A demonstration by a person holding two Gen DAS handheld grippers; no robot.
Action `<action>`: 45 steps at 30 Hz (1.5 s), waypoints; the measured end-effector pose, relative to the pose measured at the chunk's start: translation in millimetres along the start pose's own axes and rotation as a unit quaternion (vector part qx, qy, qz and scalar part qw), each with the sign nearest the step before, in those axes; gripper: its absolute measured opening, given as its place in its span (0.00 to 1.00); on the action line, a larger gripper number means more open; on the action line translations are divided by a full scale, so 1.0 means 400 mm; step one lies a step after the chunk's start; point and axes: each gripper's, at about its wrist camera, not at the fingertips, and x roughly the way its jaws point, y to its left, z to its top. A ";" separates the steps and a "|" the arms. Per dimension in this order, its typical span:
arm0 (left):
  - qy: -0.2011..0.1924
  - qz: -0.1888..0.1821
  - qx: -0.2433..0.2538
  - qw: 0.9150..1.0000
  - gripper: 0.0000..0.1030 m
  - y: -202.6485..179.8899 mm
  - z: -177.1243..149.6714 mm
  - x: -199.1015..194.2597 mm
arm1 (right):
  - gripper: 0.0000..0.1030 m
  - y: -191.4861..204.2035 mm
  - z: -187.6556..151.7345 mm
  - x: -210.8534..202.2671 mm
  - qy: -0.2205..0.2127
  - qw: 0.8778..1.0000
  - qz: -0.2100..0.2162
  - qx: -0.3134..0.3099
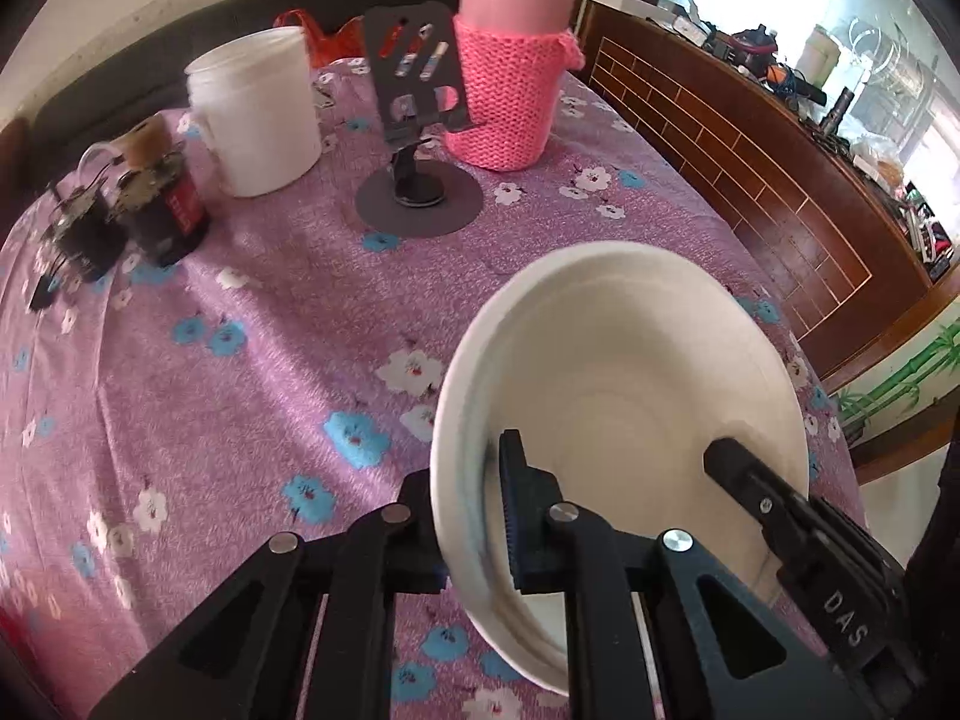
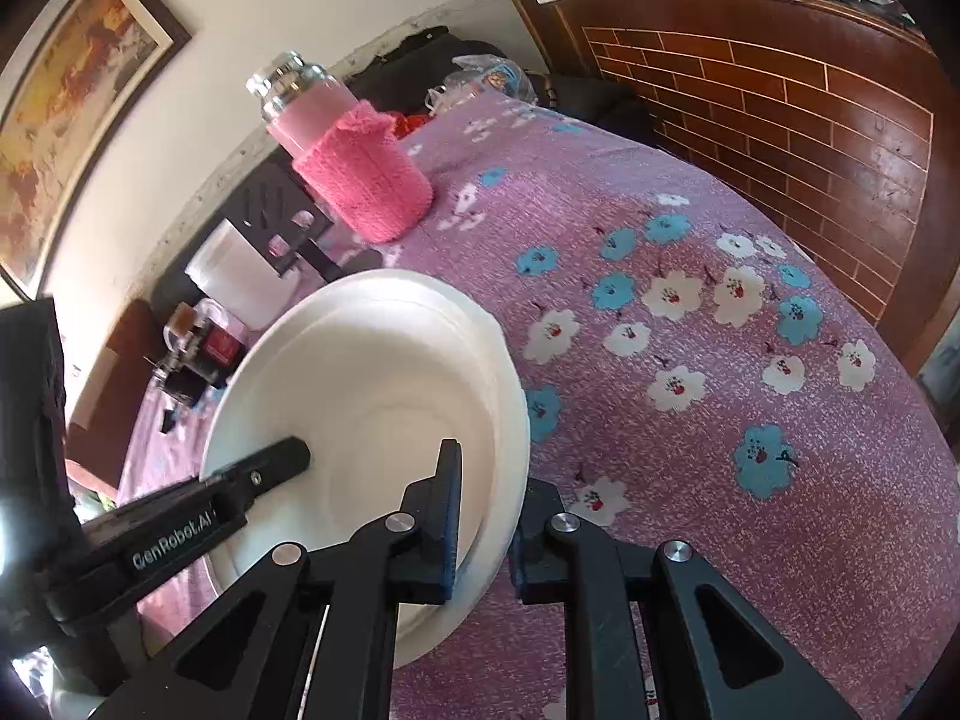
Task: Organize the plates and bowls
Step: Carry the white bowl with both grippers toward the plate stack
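From the left wrist, the left gripper (image 1: pixel 474 516) is clamped on the near-left rim of a white bowl (image 1: pixel 630 372), one finger inside the bowl and the other outside under the rim. The bowl sits tilted over the purple flowered tablecloth (image 1: pixel 240 360). The right gripper (image 1: pixel 750 480) reaches into the bowl from the right. Farther back stand a white mug (image 1: pixel 258 114), a black phone stand (image 1: pixel 417 120) and a pink flask in a knitted sleeve (image 1: pixel 510 84).

From the right wrist, the right gripper (image 2: pixel 486 516) pinches the bowl's (image 2: pixel 372 360) right rim, with the inner pad against the wall inside and the outer finger behind the rim. The left gripper (image 2: pixel 264 468) enters from the left, its tip inside the bowl. The pink flask (image 2: pixel 354 174) stands beyond on the tablecloth (image 2: pixel 720 390).
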 end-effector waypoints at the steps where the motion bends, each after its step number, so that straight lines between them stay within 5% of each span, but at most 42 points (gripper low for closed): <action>1: -0.001 0.000 -0.005 1.000 0.12 0.008 -0.008 -0.008 | 0.13 0.005 -0.001 -0.001 -0.002 1.000 0.006 -0.003; 10: -0.013 0.009 -0.048 0.999 0.12 0.093 -0.118 -0.100 | 0.13 0.091 -0.038 0.002 0.008 0.996 0.069 -0.050; 18: -0.041 0.036 -0.082 0.995 0.12 0.191 -0.235 -0.212 | 0.11 0.248 -0.129 -0.024 0.010 0.987 0.075 -0.145; 31: -0.110 0.064 -0.121 0.984 0.12 0.298 -0.433 -0.443 | 0.11 0.432 -0.306 -0.170 0.010 0.973 0.110 -0.204; 45: -0.141 0.091 -0.113 0.979 0.12 0.286 -0.541 -0.519 | 0.11 0.453 -0.424 -0.239 0.027 0.972 0.125 -0.200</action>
